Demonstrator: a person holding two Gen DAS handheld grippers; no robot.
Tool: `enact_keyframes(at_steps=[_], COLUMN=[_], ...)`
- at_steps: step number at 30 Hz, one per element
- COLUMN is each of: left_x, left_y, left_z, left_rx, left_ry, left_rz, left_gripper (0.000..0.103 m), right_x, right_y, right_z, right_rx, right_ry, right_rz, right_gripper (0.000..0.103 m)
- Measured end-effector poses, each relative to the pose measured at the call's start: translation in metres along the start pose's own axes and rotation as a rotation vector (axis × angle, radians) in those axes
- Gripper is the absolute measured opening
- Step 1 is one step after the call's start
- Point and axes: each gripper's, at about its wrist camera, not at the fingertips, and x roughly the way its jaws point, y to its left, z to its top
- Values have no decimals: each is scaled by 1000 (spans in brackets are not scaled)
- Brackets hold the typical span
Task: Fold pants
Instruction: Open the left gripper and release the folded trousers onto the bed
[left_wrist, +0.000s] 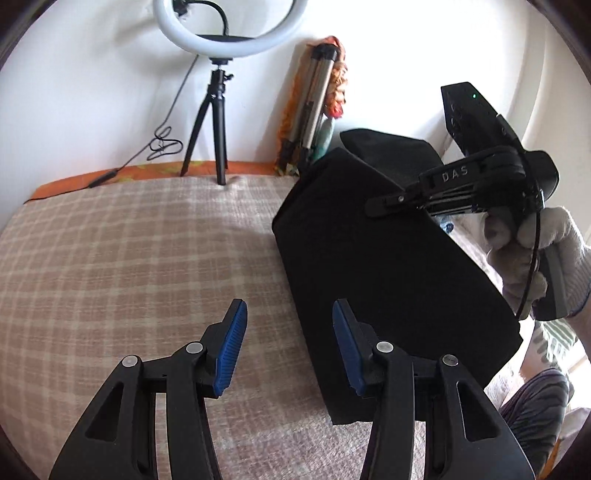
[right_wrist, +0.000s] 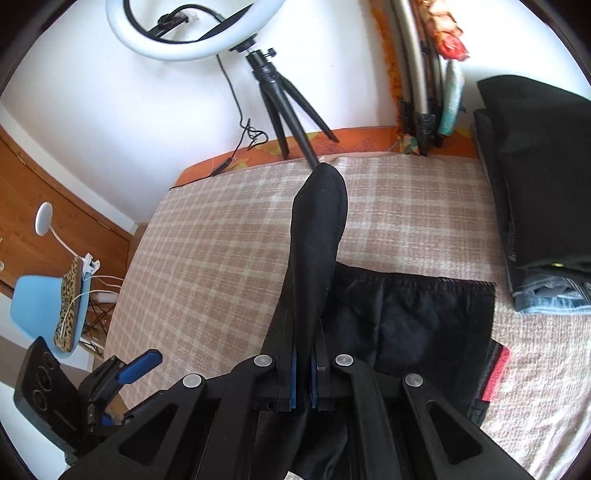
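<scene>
Right gripper (right_wrist: 303, 373) is clamped on a fold of the black pants (right_wrist: 417, 325), lifted ahead of it over the checked bedspread (right_wrist: 221, 240). Left gripper (left_wrist: 290, 347) gapes with nothing between its pads, the pants just to its right.

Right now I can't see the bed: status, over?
Left gripper open, empty. Right gripper shut on black pants, fold lifted. Ring-light tripod beyond, clear.
</scene>
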Motion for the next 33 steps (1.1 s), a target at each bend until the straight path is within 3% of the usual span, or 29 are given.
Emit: enact_keyframes(at_steps=[11,20,26,27,29,33], left_x=[49,69,79,78,76,67], left_y=[-73,-100,-97,-97,-96,-84], left_z=[-6,-18,-23,-24,-24,-16], left_rx=[156,275,262,262,250,183], left_ry=[88,147,181,179,180,170], left_rz=[-93,-91,-102,-100,-104,-122], left_gripper=[46,46,47,47,47,47], right_x=[-9,-14,-9,-9,-12,-24], right_y=[-81,-122,-132,-132,-130,-131], right_z=[-30,-53,-70,-70,-71,-77], right_rx=[114,174,181,166,133,126], right_ry=[-37,-71,-90,-94,-101,-114], right_rz=[-33,-44,-84,-104,-171,-158], right_gripper=[2,2,6,10,30,46])
